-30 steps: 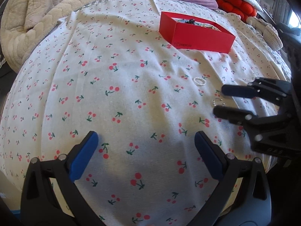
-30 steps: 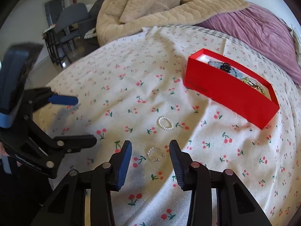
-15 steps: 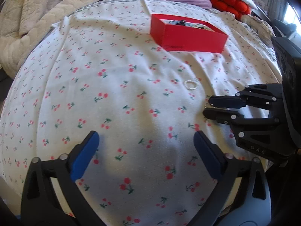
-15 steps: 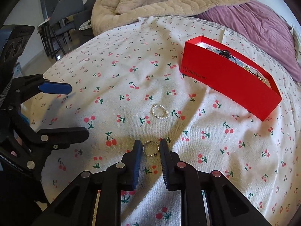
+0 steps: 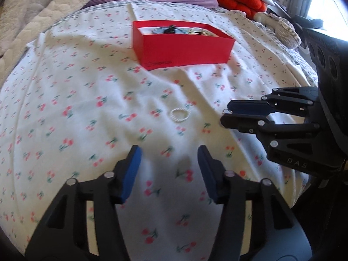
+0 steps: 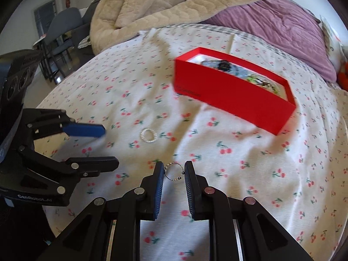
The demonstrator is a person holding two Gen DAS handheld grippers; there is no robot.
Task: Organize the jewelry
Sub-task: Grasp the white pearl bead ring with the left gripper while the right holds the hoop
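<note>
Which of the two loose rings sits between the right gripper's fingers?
The silver bead-chain ring, between the right gripper tips. The white pearl ring lies free on the sheet, farther out.

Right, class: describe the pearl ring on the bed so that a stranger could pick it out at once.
Start at the red box on the cherry-print bedsheet, then look across the sheet toward the two grippers. The pearl ring lies flat there, untouched. Unlike the ball-chain ring between the right gripper's fingers, it is a white beaded loop.
</note>
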